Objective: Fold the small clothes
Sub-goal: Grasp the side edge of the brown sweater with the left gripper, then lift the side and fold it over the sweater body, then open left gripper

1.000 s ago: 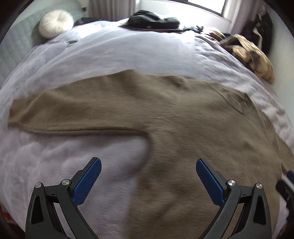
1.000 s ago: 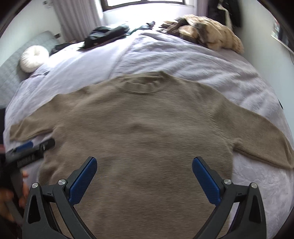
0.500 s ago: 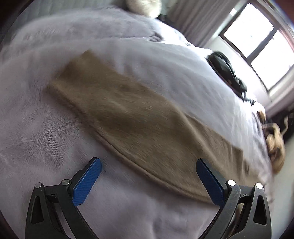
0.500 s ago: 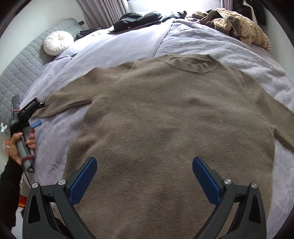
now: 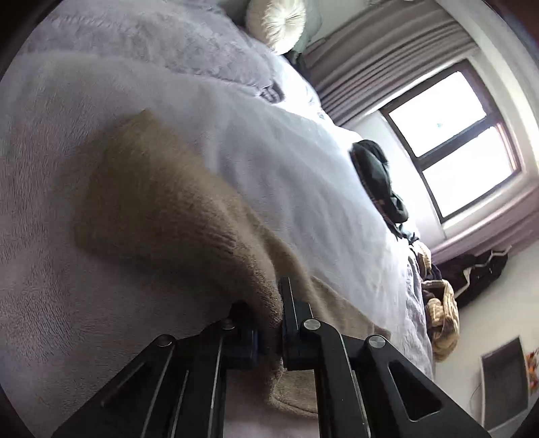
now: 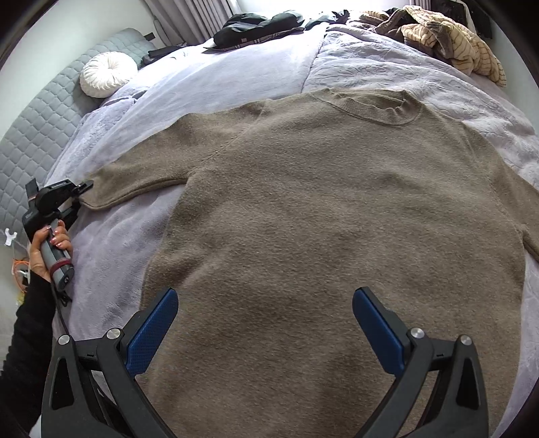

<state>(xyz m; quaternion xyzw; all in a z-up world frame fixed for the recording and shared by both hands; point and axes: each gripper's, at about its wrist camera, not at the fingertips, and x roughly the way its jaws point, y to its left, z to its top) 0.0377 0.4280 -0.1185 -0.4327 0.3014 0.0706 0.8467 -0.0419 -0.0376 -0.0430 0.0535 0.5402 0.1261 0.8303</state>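
A tan knit sweater (image 6: pixel 337 215) lies flat, front up, on a lilac bed cover (image 6: pixel 235 74), neck toward the far side. My left gripper (image 5: pixel 267 320) is shut on the cuff end of the sweater's left sleeve (image 5: pixel 161 215), which bunches up between its fingers; it also shows in the right wrist view (image 6: pixel 79 192) at the sleeve tip. My right gripper (image 6: pixel 264 323) is open and empty, hovering above the sweater's lower body. The sweater's right sleeve (image 6: pixel 525 209) runs off the frame's right edge.
A round white cushion (image 6: pixel 106 72) lies by the grey quilted headboard (image 6: pixel 37 124). Dark clothes (image 6: pixel 259 25) and a striped tan garment pile (image 6: pixel 454 40) lie at the bed's far side. A window (image 5: pixel 451 141) and curtains are beyond.
My left gripper has moved out to the sleeve's cuff end and shut on it. My right gripper has stayed open over the sweater body, shifting slightly.
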